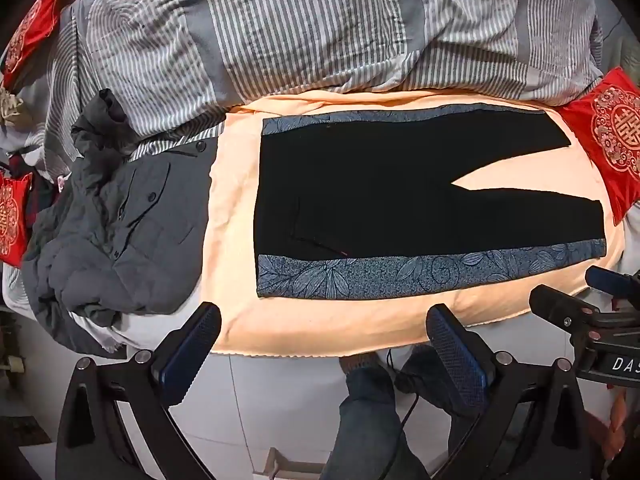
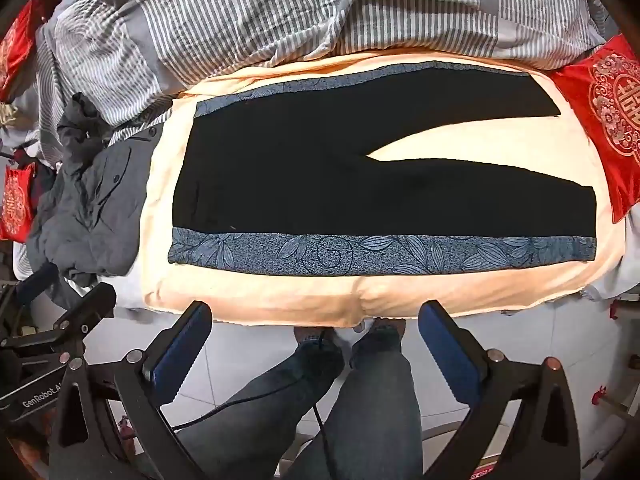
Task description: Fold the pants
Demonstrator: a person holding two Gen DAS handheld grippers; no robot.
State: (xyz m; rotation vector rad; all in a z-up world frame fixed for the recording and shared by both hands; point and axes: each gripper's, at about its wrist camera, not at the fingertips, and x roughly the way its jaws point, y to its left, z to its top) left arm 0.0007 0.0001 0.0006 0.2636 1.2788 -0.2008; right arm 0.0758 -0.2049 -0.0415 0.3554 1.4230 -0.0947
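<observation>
Peach cloth [image 1: 240, 200] holds flat black pants [image 1: 360, 184]; both grippers' fingers spread.

Black pants [image 1: 360, 184] lie flat on a peach blanket [image 1: 236, 208], waistband toward the left, two legs spreading apart toward the right. Blue leaf-patterned side stripe [image 1: 400, 276] runs along the near edge; a matching one along the far edge. Crumpled grey jacket [image 1: 132, 232] lies just beside the blanket, on the left. Striped grey duvet [image 1: 280, 24] bunched behind. Red embroidered cushion [image 1: 608, 140] at the right end. Left gripper [image 1: 324, 336] hovers over the near blanket edge, fingers spread wide, nothing between them. Right gripper [image 1: 592, 300] partly visible at far right. Person's jeans-clad legs [image 1: 360, 412] below, on the tiled floor [image 1: 248, 400].
</observation>
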